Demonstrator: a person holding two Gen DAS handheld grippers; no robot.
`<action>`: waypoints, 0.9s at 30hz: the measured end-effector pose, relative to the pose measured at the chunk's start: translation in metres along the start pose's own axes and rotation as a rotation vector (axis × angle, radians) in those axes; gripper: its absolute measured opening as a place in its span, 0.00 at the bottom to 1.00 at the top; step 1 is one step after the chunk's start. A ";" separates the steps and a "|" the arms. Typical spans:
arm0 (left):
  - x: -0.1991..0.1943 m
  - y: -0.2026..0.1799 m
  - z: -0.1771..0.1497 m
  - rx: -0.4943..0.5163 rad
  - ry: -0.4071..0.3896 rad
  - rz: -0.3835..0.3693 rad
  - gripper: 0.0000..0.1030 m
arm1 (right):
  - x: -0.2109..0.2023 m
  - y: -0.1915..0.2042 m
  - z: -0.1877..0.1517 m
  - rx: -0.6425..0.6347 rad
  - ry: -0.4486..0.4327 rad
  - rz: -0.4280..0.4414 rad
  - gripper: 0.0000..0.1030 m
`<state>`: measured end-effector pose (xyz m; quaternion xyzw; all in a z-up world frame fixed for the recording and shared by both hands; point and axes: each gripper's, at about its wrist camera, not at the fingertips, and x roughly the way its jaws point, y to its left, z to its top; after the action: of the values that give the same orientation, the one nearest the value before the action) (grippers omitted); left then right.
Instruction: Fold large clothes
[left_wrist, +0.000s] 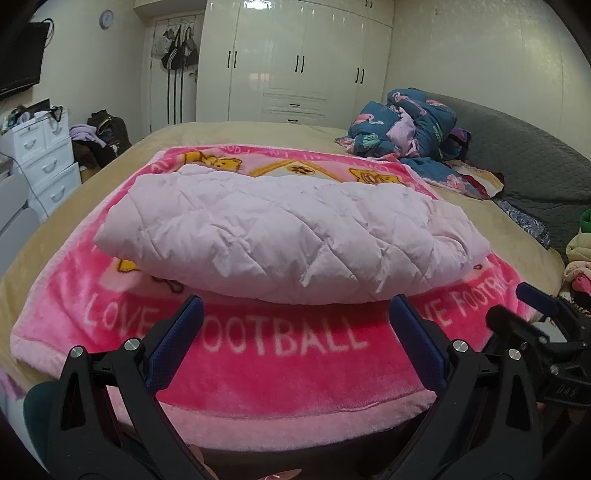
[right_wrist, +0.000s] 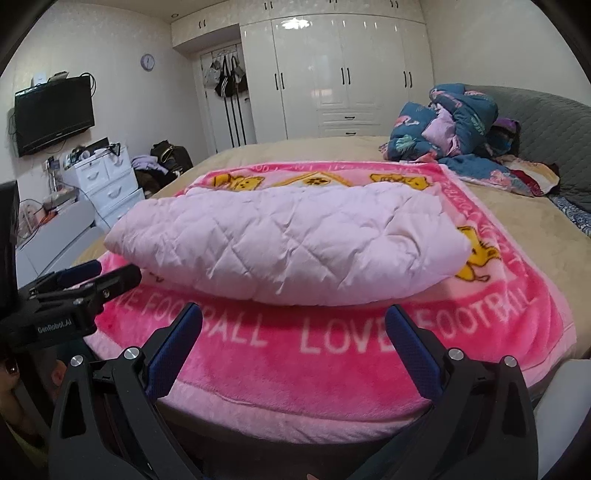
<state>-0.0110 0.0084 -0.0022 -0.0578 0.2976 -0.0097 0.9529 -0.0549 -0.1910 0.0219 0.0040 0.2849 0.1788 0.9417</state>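
The left gripper (left_wrist: 295, 314) hung empty, jaws apart; the quilted pink garment (left_wrist: 280, 236) lay folded into a thick bundle on the pink blanket (left_wrist: 280, 369) — folding looked nearly finished — and the right gripper (right_wrist: 293, 321) likewise gaped, holding nothing.

We see a room lit from above. A ceiling lamp makes a bright white glare spot on the shiny wardrobe (left_wrist: 306, 62) doors, in both views. The light is soft and a bit dim, with a cool tint. Under the folded quilt (left_wrist: 280, 236) we see a thin soft shadow on the blanket (left_wrist: 280, 369). The middle of each picture looks sharp. At the edges the walls and bed (right_wrist: 535, 236) bend into curves, and the corners go black. Each claw (right_wrist: 293, 339) close to the lens looks big, dark and a little blurry low down.
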 end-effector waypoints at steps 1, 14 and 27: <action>0.000 0.000 0.000 0.000 0.001 -0.002 0.91 | 0.000 -0.002 0.000 0.006 0.001 -0.003 0.96; 0.001 0.000 -0.002 0.010 0.010 0.013 0.91 | 0.000 -0.007 0.001 0.013 0.005 0.001 0.96; 0.001 0.003 -0.001 0.009 0.012 0.026 0.91 | 0.000 -0.006 0.001 0.011 0.005 0.000 0.96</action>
<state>-0.0107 0.0108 -0.0038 -0.0496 0.3039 0.0012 0.9514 -0.0526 -0.1970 0.0221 0.0089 0.2881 0.1775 0.9410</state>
